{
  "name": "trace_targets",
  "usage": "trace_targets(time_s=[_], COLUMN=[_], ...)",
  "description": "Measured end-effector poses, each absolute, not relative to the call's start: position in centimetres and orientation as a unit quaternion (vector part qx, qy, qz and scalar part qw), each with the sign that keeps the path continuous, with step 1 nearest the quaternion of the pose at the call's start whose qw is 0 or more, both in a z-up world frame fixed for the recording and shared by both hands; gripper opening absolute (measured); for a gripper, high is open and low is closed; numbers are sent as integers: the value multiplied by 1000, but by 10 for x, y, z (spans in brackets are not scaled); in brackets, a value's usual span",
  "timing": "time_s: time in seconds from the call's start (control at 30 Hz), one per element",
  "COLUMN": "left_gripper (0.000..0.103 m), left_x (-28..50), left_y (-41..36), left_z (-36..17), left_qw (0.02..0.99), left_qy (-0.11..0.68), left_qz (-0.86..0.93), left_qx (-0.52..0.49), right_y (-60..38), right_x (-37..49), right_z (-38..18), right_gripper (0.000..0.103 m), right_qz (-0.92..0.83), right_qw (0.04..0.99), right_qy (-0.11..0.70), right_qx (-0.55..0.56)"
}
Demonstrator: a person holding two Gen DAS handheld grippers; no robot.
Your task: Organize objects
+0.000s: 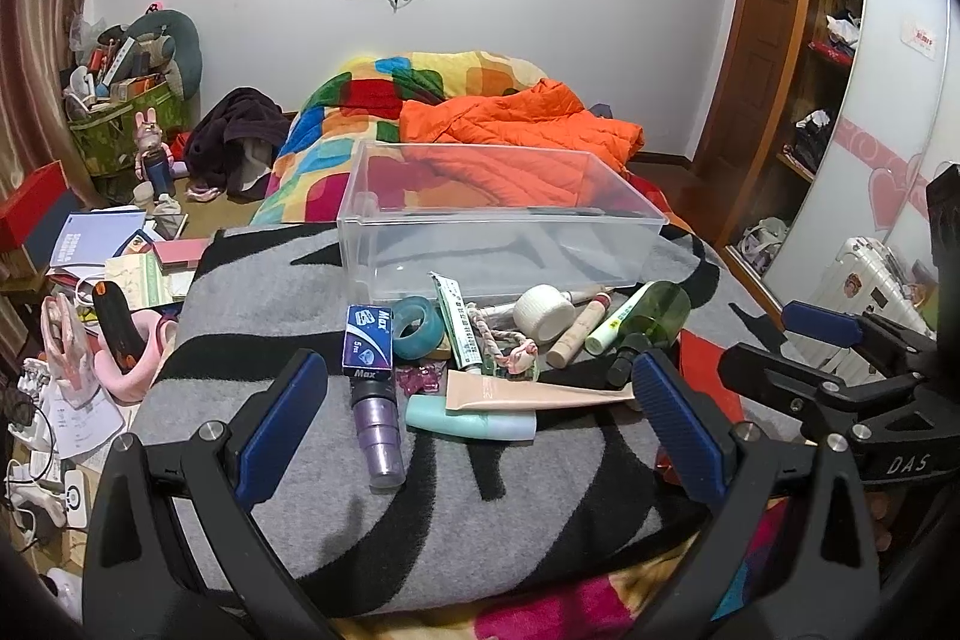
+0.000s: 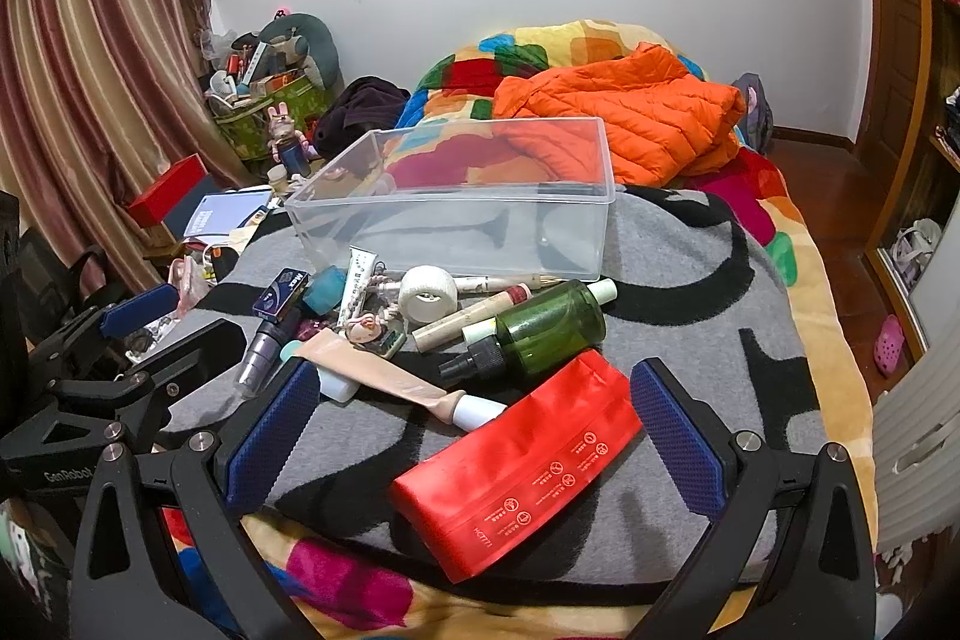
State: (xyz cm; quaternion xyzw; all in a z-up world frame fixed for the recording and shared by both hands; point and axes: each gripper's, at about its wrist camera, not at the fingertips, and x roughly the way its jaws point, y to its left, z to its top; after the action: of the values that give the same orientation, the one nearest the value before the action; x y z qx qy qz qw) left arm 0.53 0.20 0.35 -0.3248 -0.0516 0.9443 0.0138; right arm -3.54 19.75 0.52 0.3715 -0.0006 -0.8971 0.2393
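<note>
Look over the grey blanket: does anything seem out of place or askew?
Yes. The clear bin stands empty while the toiletries lie jumbled before it: the green spray bottle on its side, the beige tube across other items.

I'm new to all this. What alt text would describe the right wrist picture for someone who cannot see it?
An open right gripper hovers over a red pouch on a grey and black blanket. Beyond lie a green spray bottle, tubes and a tape roll, before an empty clear plastic bin.

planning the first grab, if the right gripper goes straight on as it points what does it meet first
Most likely the red pouch, lying between the open right gripper fingers; the green spray bottle sits just beyond. Depth is uncertain.
</note>
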Motion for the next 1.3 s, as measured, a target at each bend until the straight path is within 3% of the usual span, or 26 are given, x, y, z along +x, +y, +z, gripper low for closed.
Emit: trace_targets(time_s=[0.9, 0.97, 1.03, 1.3], left_gripper=[103, 99, 85, 78], left_x=[7, 10, 10, 8], left_y=[-2, -5, -11, -40], left_z=[2, -1, -7, -38], left_qw=[15, 10, 4, -35], left_qy=[-65, -68, -68, -85], left_qz=[943, 942, 939, 920], left_qx=[-327, -327, -337, -380], right_y=[195, 197, 200, 221], right_x=[-33, -33, -33, -40], right_z=[8, 6, 2, -22], right_gripper=[103, 103, 103, 102], right_qz=[-899, -900, -900, -893], right_qw=[236, 231, 224, 184], right_qy=[2, 0, -5, -28], right_qx=[368, 369, 375, 410])
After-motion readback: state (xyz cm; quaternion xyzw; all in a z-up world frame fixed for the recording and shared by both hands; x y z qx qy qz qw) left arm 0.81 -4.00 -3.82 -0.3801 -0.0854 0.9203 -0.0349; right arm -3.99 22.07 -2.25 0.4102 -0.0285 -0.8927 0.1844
